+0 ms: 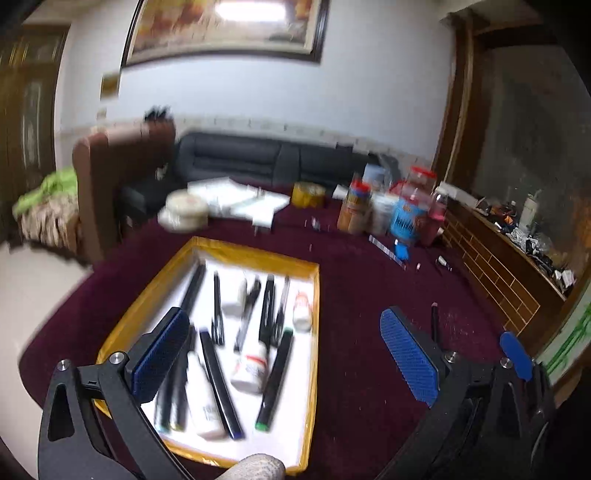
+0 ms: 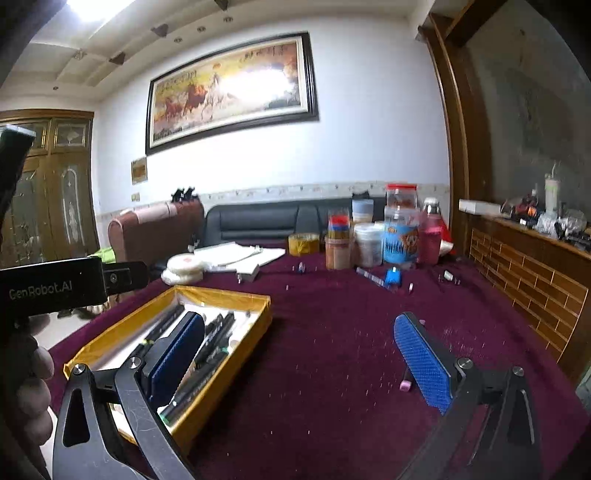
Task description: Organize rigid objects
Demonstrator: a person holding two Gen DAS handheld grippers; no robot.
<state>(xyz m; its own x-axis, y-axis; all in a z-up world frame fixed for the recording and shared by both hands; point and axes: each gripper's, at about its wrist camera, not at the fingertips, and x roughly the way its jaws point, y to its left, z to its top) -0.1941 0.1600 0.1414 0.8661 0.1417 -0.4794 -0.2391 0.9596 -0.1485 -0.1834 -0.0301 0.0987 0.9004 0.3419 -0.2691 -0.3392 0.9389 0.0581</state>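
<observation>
The wall (image 2: 369, 129) is white. A big painting (image 2: 232, 92) of horses in a dark frame hangs on it, and light shines off its glass. A small gold picture (image 2: 139, 170) hangs lower down, to the left. A bright lamp (image 2: 92, 7) glows in the white ceiling. Under the painting stands a dark sofa (image 2: 266, 221), with a brown armchair (image 2: 147, 229) beside it. On the left is a tall wooden cupboard (image 2: 48, 184) with glass doors. On the right is a brown wooden door frame (image 2: 458, 147), then a rough grey wall (image 2: 524, 110). Below it runs a low brown shelf (image 2: 528, 258) with little things on top. The tabletop (image 2: 332, 332) has a dark red cloth. The floor (image 1: 22, 288) is pale.
</observation>
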